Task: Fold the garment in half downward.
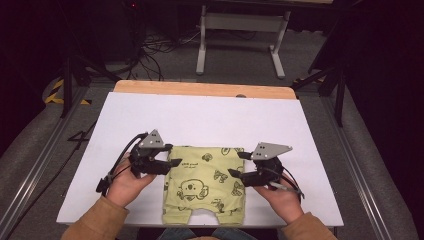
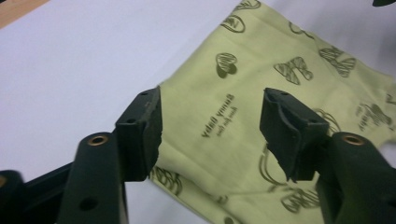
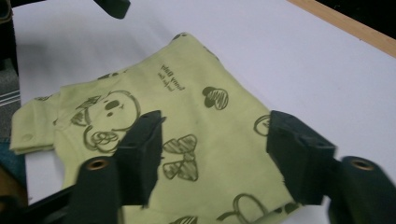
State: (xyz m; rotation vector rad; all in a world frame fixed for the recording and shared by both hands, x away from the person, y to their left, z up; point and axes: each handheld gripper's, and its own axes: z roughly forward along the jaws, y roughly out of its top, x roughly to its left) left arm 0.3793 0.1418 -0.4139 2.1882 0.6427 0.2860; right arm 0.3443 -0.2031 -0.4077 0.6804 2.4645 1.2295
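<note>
Nearest the person, folded green garment (image 1: pixel 205 185) lies flat on the white sheet (image 1: pixel 210 117), its near hem at the table's near edge, likely laid down after a fold. Left gripper (image 1: pixel 172 162) and right gripper (image 1: pixel 235 164) flank it, jaws apart, clamping nothing, cloth below them. Far half of sheet bare up to the wooden table edge (image 1: pixel 200 89): room to slide cloth away.
</note>
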